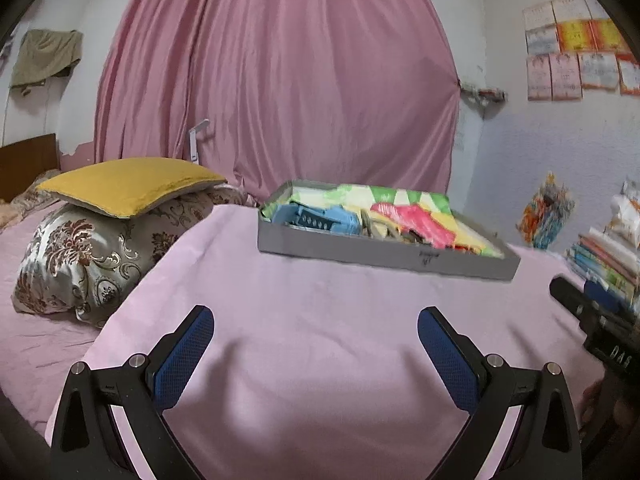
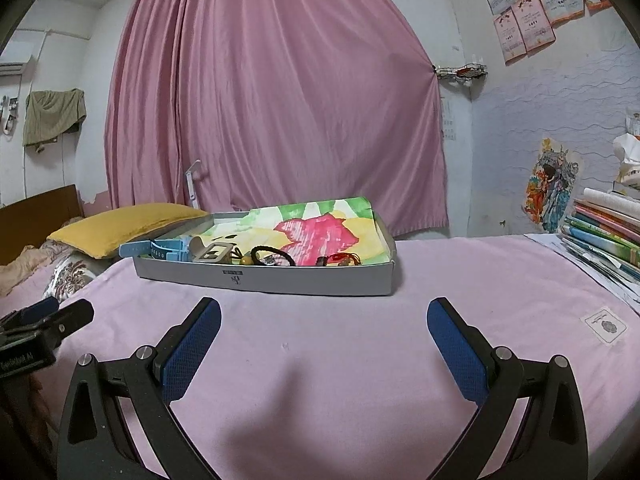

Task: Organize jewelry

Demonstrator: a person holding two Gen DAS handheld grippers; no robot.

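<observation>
A shallow grey box (image 2: 264, 280) (image 1: 384, 254) lined with a colourful painted sheet rests on the pink cloth ahead of both grippers. Along its near side lie a light blue watch (image 2: 160, 249) (image 1: 316, 218), a grey buckle (image 2: 212, 254), a black hair tie (image 2: 270, 256) and a small red piece (image 2: 340, 259). My left gripper (image 1: 316, 332) is open over bare cloth, short of the box. My right gripper (image 2: 324, 320) is also open and holds nothing. Each gripper shows at the edge of the other's view.
A yellow cushion (image 1: 128, 186) sits on a patterned pillow (image 1: 92, 256) to the left on the bed. A stack of books (image 2: 608, 236) stands at the right edge. A pink curtain (image 2: 276, 100) hangs behind. The pink cloth (image 2: 320, 360) covers the surface.
</observation>
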